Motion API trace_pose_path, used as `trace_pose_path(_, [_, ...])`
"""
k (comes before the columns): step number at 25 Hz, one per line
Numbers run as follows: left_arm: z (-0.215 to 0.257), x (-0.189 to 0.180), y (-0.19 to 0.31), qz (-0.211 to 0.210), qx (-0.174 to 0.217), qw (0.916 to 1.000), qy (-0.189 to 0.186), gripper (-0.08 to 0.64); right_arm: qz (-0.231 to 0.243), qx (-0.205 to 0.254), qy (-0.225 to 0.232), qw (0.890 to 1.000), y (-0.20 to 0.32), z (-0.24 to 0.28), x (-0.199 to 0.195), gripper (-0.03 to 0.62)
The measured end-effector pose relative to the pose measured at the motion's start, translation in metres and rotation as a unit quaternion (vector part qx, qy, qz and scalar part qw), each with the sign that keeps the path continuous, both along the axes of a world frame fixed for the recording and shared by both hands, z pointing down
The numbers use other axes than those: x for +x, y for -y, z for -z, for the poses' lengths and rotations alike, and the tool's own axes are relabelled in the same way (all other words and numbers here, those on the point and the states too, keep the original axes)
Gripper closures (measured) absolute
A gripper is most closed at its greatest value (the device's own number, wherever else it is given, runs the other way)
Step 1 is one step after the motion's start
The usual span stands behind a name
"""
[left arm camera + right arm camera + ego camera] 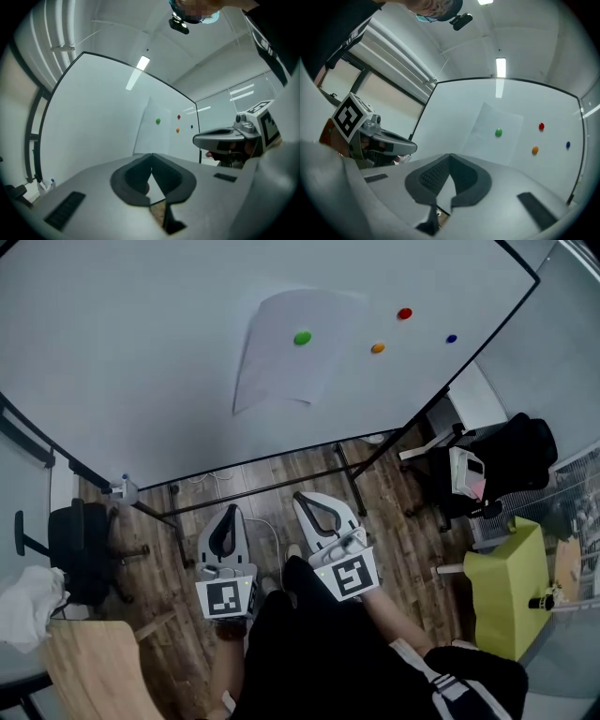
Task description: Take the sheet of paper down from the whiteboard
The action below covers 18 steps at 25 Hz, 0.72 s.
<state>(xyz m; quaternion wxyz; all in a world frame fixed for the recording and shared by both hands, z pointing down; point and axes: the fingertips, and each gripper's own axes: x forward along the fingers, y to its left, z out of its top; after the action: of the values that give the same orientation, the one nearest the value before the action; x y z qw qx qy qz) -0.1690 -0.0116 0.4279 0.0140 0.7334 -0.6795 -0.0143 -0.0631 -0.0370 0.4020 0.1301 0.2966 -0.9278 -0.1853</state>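
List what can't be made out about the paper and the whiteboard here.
- Sheet of paper: any writing is too faint and small in every view.
- Whiteboard: left and top cut off by the head view's edge.
- Tape or other fixing besides the green magnet: would lie under the sheet, hidden in all views.

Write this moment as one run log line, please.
paper: on whiteboard, pinned by green magnet | left gripper: shut, empty | right gripper: shut, empty | both away from whiteboard
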Motion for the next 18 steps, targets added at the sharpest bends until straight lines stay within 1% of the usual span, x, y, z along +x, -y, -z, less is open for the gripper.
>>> trace_pose_path(3, [0.0,-0.003,0.007,0.003,-0.002,1.0,-0.002,0.549,0.002,0.002,0.0,1.0,0.008,0.002,-0.003,0.594])
trace_pose_path(5, [0.004,-0.003,0.015,0.0,0.005,1.0,-0.003,0.549,0.003,0.005,0.001,1.0,0.014,0.006,-0.004,0.594])
trace_pose_path(6, [0.006,-0.002,0.019,-0.002,0.008,1.0,-0.003,0.549,0.0,0.004,0.015,1.0,0.019,0.01,-0.004,0.594])
trace_pose_path(7, [0.007,-0.001,0.024,-0.003,0.007,1.0,-0.001,0.549,-0.004,0.001,0.047,0.999,0.024,0.017,-0.004,0.594])
trace_pose_path(8, [0.007,-0.001,0.029,-0.003,0.004,1.0,0.001,0.549,-0.01,-0.003,0.089,0.996,0.03,0.026,-0.004,0.594])
trace_pose_path(9, [0.006,0.0,0.035,-0.002,0.0,1.0,0.003,0.549,-0.016,-0.006,0.12,0.993,0.036,0.033,-0.003,0.594])
trace_pose_path(10, [0.004,0.0,0.041,0.0,-0.003,1.0,0.006,0.549,-0.02,-0.008,0.134,0.991,0.042,0.036,-0.001,0.594])
trace_pose_path(12, [0.005,0.003,0.054,-0.001,-0.001,1.0,0.008,0.549,-0.026,-0.01,0.14,0.99,0.054,0.04,0.005,0.594])
trace_pose_path(15, [0.016,0.01,0.07,-0.008,0.019,0.9997,0.011,0.549,-0.032,-0.007,0.146,0.989,0.073,0.046,0.014,0.594])
trace_pose_path(18, [0.021,0.007,0.086,0.003,0.01,0.9996,0.026,0.548,-0.036,-0.001,0.156,0.987,0.093,0.052,0.022,0.594])
